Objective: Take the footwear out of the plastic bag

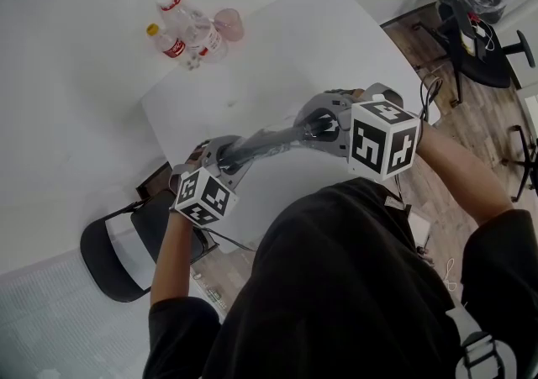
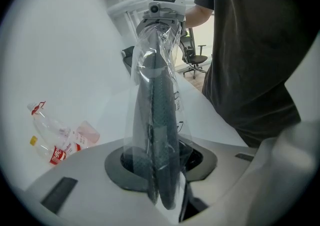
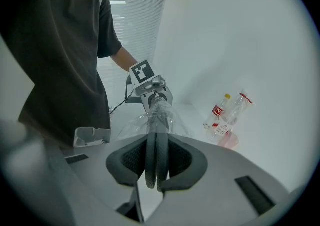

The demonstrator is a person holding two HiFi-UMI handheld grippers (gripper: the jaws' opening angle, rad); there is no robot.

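A pair of dark, flat footwear (image 1: 271, 143) is stretched in the air between my two grippers, above the near edge of the white table (image 1: 277, 41). A clear plastic bag (image 2: 150, 69) wraps the pair at the left end. My left gripper (image 2: 161, 170) is shut on the bag with the footwear (image 2: 162, 115) inside it. My right gripper (image 3: 156, 165) is shut on the bare soles of the footwear (image 3: 156, 142); the bag (image 3: 172, 120) starts just beyond its jaws. In the head view the left gripper (image 1: 220, 153) is lower left and the right gripper (image 1: 324, 127) upper right.
Clear plastic bottles with red labels (image 1: 181, 33) and a pink cup (image 1: 229, 24) lie at the table's far corner. A black chair (image 1: 126, 251) stands left of the person. Office chairs (image 1: 471, 41) stand on the wooden floor at the right.
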